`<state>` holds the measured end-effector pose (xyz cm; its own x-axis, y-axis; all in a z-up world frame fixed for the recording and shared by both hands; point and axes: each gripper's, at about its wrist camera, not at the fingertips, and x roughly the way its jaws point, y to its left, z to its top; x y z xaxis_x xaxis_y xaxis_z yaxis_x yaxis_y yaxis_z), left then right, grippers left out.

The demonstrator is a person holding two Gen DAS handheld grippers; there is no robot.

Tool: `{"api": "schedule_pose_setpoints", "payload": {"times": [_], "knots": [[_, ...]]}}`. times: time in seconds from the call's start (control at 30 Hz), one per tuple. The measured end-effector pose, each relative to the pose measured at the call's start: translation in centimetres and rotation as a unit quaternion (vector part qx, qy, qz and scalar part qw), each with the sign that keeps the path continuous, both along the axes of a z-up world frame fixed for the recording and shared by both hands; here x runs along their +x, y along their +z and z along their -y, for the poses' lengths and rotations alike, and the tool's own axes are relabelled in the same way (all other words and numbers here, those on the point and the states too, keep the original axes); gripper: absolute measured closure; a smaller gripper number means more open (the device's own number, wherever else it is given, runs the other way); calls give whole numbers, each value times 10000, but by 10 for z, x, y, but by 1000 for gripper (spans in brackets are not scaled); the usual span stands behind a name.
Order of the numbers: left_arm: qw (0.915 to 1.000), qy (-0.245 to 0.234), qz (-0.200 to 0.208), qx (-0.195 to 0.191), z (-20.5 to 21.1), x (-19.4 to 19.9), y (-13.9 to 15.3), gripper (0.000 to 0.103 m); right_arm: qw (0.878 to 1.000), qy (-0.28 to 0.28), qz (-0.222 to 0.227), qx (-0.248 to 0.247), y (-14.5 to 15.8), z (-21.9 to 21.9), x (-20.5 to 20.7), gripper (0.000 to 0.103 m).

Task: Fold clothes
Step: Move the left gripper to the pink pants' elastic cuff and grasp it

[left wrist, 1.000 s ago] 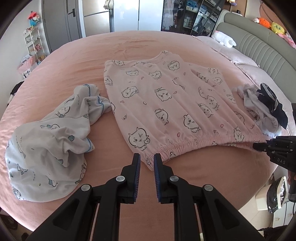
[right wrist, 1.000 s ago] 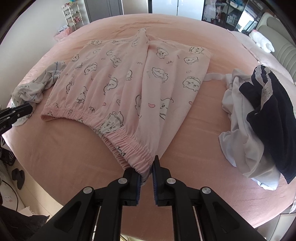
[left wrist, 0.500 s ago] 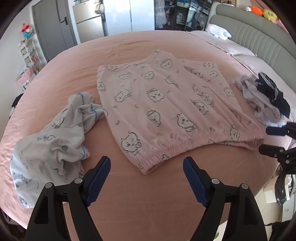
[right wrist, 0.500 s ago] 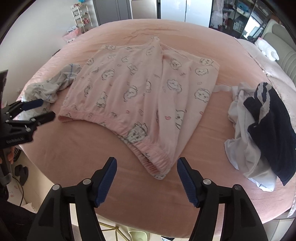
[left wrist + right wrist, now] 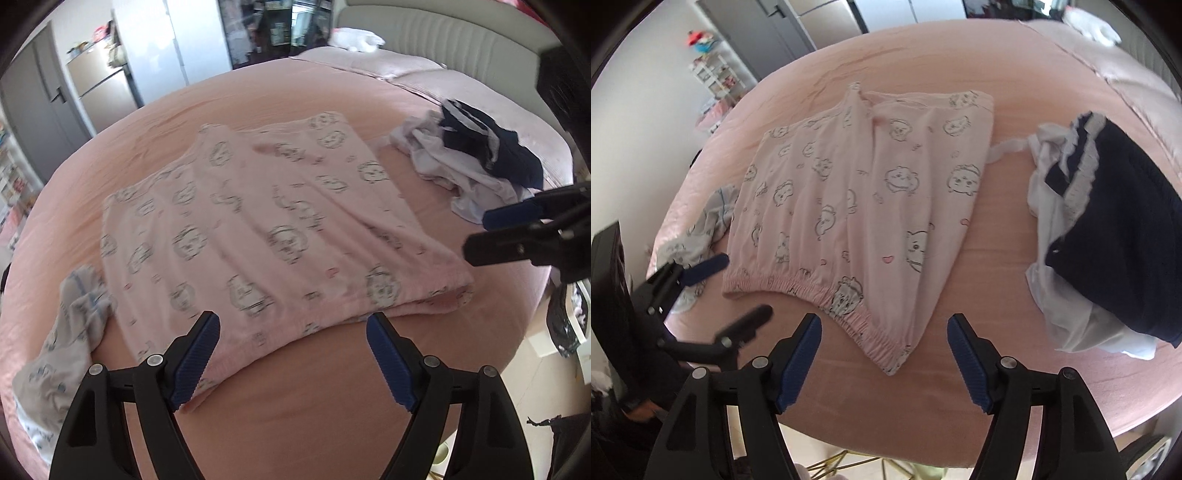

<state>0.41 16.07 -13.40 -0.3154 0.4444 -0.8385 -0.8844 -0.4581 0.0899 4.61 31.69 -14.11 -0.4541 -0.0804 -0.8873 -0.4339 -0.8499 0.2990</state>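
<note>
Pink pajama pants (image 5: 258,229) with a cartoon animal print lie flat on the pink bed (image 5: 314,406), elastic waistband toward me; they also show in the right wrist view (image 5: 857,206). My left gripper (image 5: 293,356) is open and empty, just above the waistband's near edge. My right gripper (image 5: 884,360) is open and empty, over the waistband's near corner. Each gripper shows in the other's view: the right one (image 5: 524,232) at the right, the left one (image 5: 713,291) at the left.
A crumpled white and blue garment (image 5: 62,350) lies left of the pants. A navy and white pile (image 5: 1108,236) lies on the right. The bed's front edge (image 5: 923,443) is just below my grippers. A grey headboard (image 5: 443,37) and pillows are at the back.
Both grippers opened from shut, letting go of the waistband. The pants settled flat on the bed. Both grippers have moved closer together toward the waistband.
</note>
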Motion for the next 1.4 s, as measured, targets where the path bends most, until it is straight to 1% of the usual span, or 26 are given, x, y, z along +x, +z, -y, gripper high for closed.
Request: {"api": "schedule_pose_setpoints", "payload": {"times": [0.13, 0.27, 0.37, 0.43, 0.53, 0.6, 0.67, 0.77, 0.87, 1.0, 1.2, 1.4], "knots": [[9992, -394, 71, -13, -27, 20, -2, 22, 9991, -145, -128, -390, 3, -14, 3, 32], [9972, -728, 149, -26, -50, 39, -6, 22, 9952, -361, -319, -857, 7, -28, 4, 33], [9950, -976, 204, 4, -57, 54, -7, 21, 9939, -578, -232, -907, 8, -37, 5, 32], [9931, -1157, 169, -4, -57, 64, -7, 22, 9927, -616, -267, -999, 9, -40, 6, 32], [9911, -1327, 137, 21, -55, 74, -8, 21, 9909, -669, -233, -1140, 6, -43, 7, 32], [9906, -1362, 125, -63, -58, 78, -15, 21, 9909, -687, -185, -1140, 3, -45, 7, 32], [9905, -1363, -15, -185, -62, 83, -25, 21, 9903, -720, -150, -1176, 1, -48, 7, 32], [9879, -1487, -344, -292, -67, 93, -42, 22, 9898, -711, -103, -1229, -2, -47, 5, 32], [9810, -1730, -770, -426, -70, 107, -54, 21, 9919, -623, -13, -1103, -2, -45, 4, 32], [9718, -1928, -1293, -403, -69, 120, -57, 21, 9937, -526, 39, -991, -3, -42, 4, 32], [9643, -1956, -1718, -488, -77, 118, -57, 21, 9930, -551, 73, -1045, -6, -46, 6, 32], [9645, -1956, -1706, -482, -82, 107, -60, 21, 9924, -561, 65, -1097, -4, -48, 2, 32]]}}
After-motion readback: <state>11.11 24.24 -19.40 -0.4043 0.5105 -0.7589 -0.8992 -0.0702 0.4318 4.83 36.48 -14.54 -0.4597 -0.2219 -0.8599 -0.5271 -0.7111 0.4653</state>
